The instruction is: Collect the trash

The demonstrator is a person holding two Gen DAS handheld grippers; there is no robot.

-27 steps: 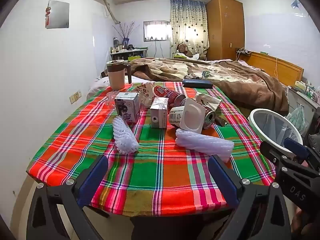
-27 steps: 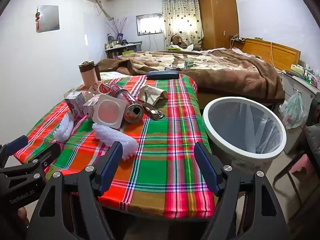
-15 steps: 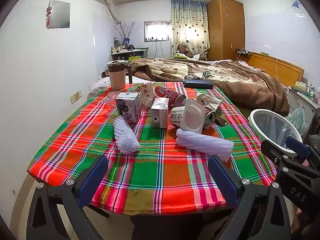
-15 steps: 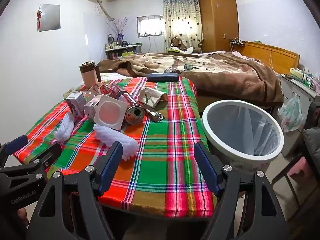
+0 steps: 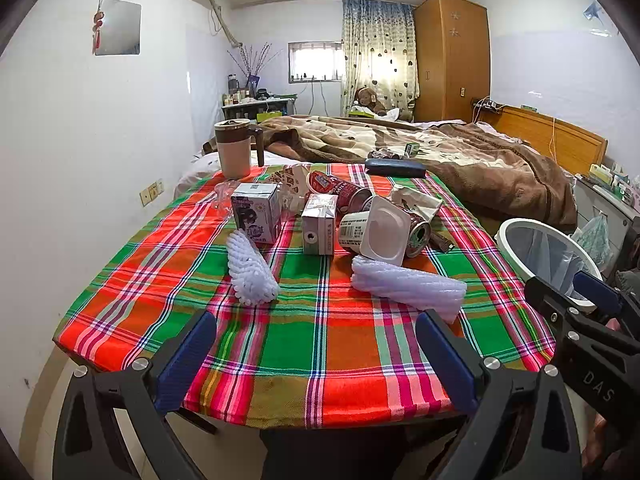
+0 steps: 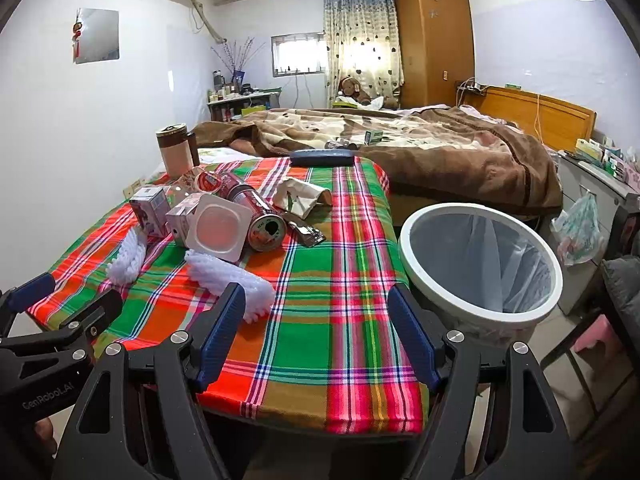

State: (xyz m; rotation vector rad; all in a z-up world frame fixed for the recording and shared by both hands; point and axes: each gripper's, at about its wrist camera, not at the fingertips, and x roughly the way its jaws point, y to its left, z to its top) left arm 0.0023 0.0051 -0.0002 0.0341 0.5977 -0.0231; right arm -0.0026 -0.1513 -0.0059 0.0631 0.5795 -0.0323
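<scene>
Trash lies on a table with a plaid cloth (image 5: 320,340): two white foam sleeves (image 5: 251,268) (image 5: 408,285), two small cartons (image 5: 256,213) (image 5: 319,224), a white yogurt cup (image 5: 376,233), a red can (image 6: 260,216) and a crumpled paper bag (image 6: 302,198). A white bin with a clear liner (image 6: 480,264) stands at the table's right side. My left gripper (image 5: 316,356) is open and empty at the near table edge. My right gripper (image 6: 316,332) is open and empty, near the right foam sleeve (image 6: 228,280).
A brown-lidded mug (image 5: 234,148) and a dark case (image 5: 396,168) sit at the table's far end. A bed with a brown blanket (image 5: 460,160) lies behind. A white wall runs along the left. A plastic bag (image 6: 580,228) hangs at the right.
Both grippers have shifted very slightly; the views are almost unchanged. Nothing on the table has moved.
</scene>
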